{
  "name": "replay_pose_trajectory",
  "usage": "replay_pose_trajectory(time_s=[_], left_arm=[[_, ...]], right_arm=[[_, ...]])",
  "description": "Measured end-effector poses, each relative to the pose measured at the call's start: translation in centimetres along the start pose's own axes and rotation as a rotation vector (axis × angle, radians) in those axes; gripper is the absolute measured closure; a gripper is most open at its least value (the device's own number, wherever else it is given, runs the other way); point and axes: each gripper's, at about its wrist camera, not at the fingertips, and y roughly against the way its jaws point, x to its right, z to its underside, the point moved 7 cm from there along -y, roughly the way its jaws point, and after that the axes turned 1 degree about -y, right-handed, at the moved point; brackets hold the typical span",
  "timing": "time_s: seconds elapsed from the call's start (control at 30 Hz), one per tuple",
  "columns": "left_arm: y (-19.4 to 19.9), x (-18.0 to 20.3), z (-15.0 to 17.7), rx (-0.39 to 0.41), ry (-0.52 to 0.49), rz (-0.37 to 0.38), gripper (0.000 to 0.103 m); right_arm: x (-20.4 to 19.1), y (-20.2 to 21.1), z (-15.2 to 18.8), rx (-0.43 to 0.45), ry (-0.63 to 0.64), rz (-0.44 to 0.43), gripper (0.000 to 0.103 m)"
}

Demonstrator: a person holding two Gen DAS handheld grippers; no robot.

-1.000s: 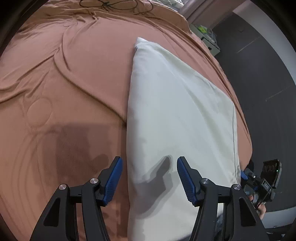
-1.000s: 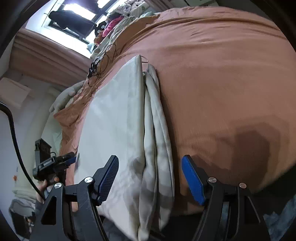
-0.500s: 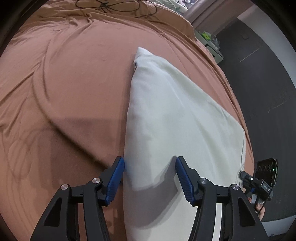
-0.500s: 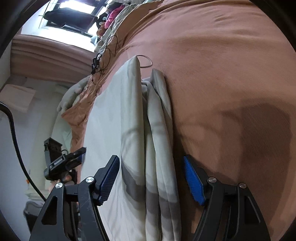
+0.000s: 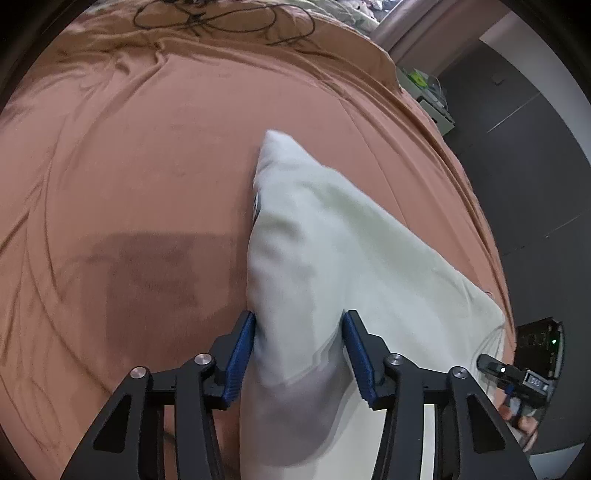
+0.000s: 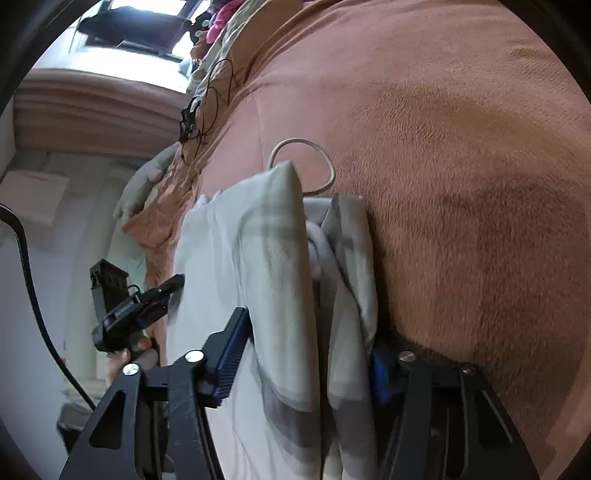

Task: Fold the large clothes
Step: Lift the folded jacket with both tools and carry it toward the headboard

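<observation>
Since a second ago both sets of tongs have slid forward along the bed and the jaws have just been closing in, so the white cloth that lay loose between them is now bunched up between the pads

Left wrist view: the left tongs (image 5: 298,350) sit over the near left edge of the folded white garment (image 5: 332,266), which lies on the rust-brown bedspread (image 5: 129,166). The left blue pad is tight against the folded edge and the cloth humps up between the two pads, right pad touching it too, so it looks gripped at about half width. The garment shows here as one smooth pale slab running away to a far corner. Only this view gets the tangle of black cable (image 5: 221,20) at the far end of the bed, the dark wardrobe wall on the right, and the other tool with a hand (image 5: 524,417) at the lower right.

Right wrist view: the right tongs (image 6: 306,354) are on the opposite edge of the same garment (image 6: 258,266), and this side shows what the other doesn't: faint grey checks and several loose layers stacked along the edge. The left pad presses the cloth; the right pad is mostly buried behind a hanging fold, so a pinch on the layers, jaws roughly halfway. A thin pale loop of cord (image 6: 314,162) lies on the bedspread just past the garment's corner, and the window (image 6: 140,22) and the left tool (image 6: 125,310) show only here
</observation>
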Motion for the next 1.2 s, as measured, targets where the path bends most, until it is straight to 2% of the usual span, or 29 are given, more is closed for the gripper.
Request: replay_pose_trajectory(time_s=[0.03,0.13,0.23,0.47,0.7,1.0,1.2], left_arm=[[0.0,0.1,-0.2,0.011,0.000,-0.006,0.061],[0.7,0.2,0.2,0.036,0.001,-0.026,0.076],[1.8,1.1,0.8,0.065,-0.040,-0.050,0.084],[6.6,3.1,0.2,0.143,-0.074,-0.039,0.092],[12.6,5.4,0.7,0.234,-0.089,-0.010,0.095],[20.1,7.4,2.8,0.332,-0.104,0.016,0.097],[25.4,8.2,4.6,0.413,-0.106,0.034,0.097]], right_arm=[[0.1,0.1,-0.1,0.005,-0.013,-0.010,0.063],[0.0,1.0,0.3,0.029,-0.015,-0.021,0.078],[-1.3,1.9,0.8,0.063,0.025,-0.006,0.084],[-5.9,4.6,2.1,0.125,0.113,-0.002,0.087],[-10.3,8.2,4.6,0.194,0.201,-0.018,0.088],[-14.9,13.3,9.2,0.264,0.302,-0.044,0.089],[-19.7,15.2,12.0,0.297,0.379,-0.080,0.089]])
